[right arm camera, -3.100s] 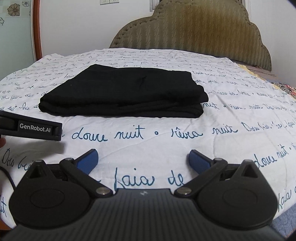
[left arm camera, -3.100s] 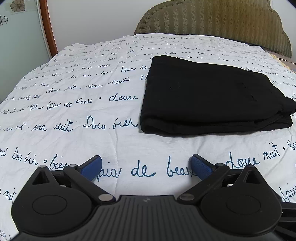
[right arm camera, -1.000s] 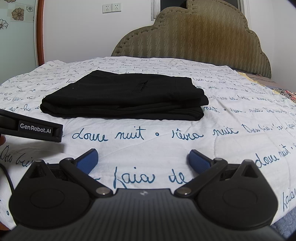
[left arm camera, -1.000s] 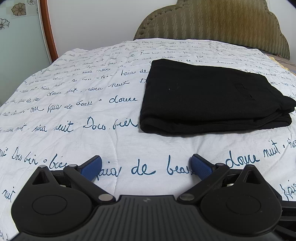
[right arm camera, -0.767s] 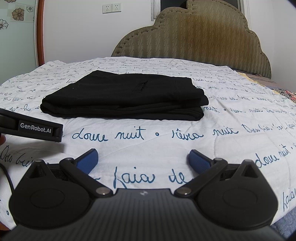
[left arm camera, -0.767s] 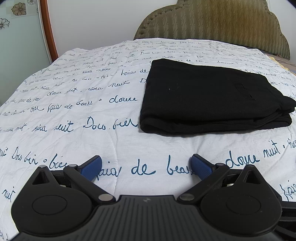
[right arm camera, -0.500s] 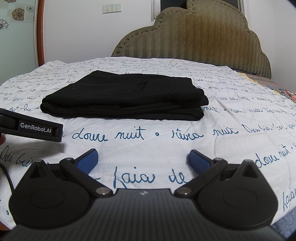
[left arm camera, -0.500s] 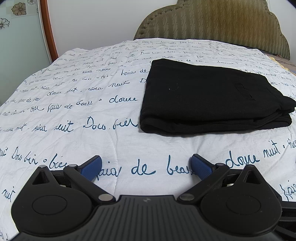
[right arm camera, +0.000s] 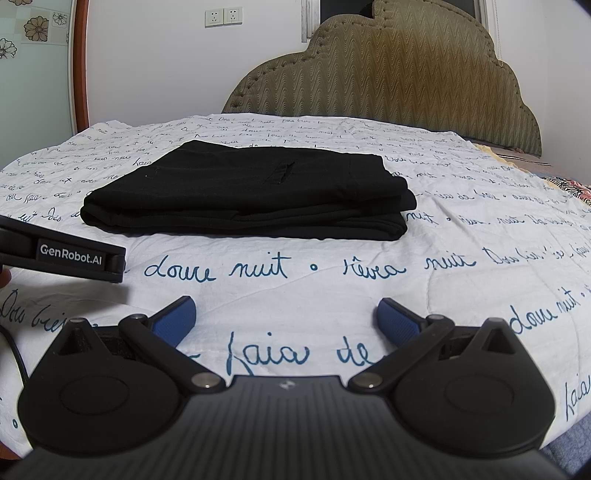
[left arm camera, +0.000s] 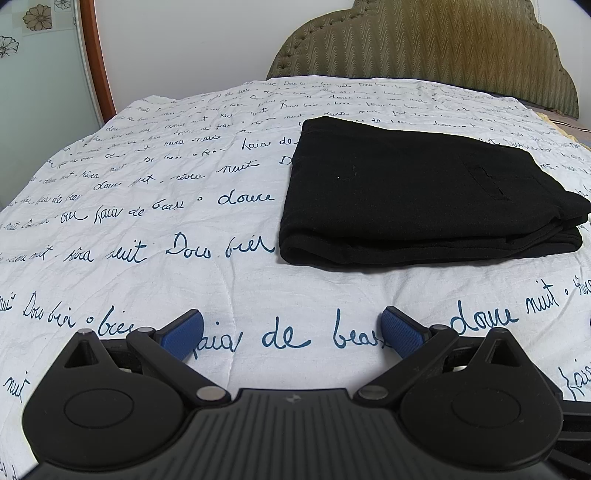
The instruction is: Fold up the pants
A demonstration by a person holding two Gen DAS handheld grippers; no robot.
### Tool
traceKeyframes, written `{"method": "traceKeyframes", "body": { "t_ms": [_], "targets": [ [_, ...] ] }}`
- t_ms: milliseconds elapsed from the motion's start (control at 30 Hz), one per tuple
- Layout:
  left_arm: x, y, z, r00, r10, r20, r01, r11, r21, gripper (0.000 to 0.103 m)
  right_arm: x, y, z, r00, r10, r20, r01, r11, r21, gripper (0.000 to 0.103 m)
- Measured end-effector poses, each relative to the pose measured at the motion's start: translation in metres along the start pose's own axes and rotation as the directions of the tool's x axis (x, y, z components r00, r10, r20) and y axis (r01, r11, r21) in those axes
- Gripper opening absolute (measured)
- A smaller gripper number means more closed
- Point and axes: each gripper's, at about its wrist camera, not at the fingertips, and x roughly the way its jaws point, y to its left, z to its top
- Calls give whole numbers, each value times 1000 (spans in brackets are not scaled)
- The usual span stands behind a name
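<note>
Left wrist view: left gripper [left arm camera: 291, 328] low at 6 o'clock, jaws wide apart, holding nothing, blue pads [left arm camera: 183, 332] just over white bedsheet [left arm camera: 147, 229] with blue cursive script. Wood-framed panel [left arm camera: 98, 55] with flower stickers at 10 o'clock. Black pants [left arm camera: 417, 192] at 1–2 o'clock, folded into flat layered rectangle, resting on sheet, well apart from pads; stacked fold edges facing camera, pocket slit on top layer. Padded olive headboard [left arm camera: 443, 55] at 12–1 o'clock behind bed.

Right wrist view: left gripper's side [right arm camera: 70, 254] at 9 o'clock, "GenRobot.AI" label readable, near pants' left corner, not touching. Right gripper [right arm camera: 286, 314] at 6 o'clock, jaws spread, empty, above sheet. Pants [right arm camera: 251, 195] at 12 o'clock, centred on bed, untouched. Wall sockets [right arm camera: 224, 16] at 11 o'clock.
</note>
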Motion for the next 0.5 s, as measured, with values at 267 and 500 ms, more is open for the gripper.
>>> {"method": "traceKeyframes", "body": {
  "t_ms": [267,500],
  "targets": [
    [0,0,0,1000,-1,-1,1,1000,-1,103,0,0,0,1000,0,0,0,1000,0,103],
    [1,-1,0,1000,-3,-1,3,1000,2,103,0,0,0,1000,0,0,0,1000,0,103]
  ]
}}
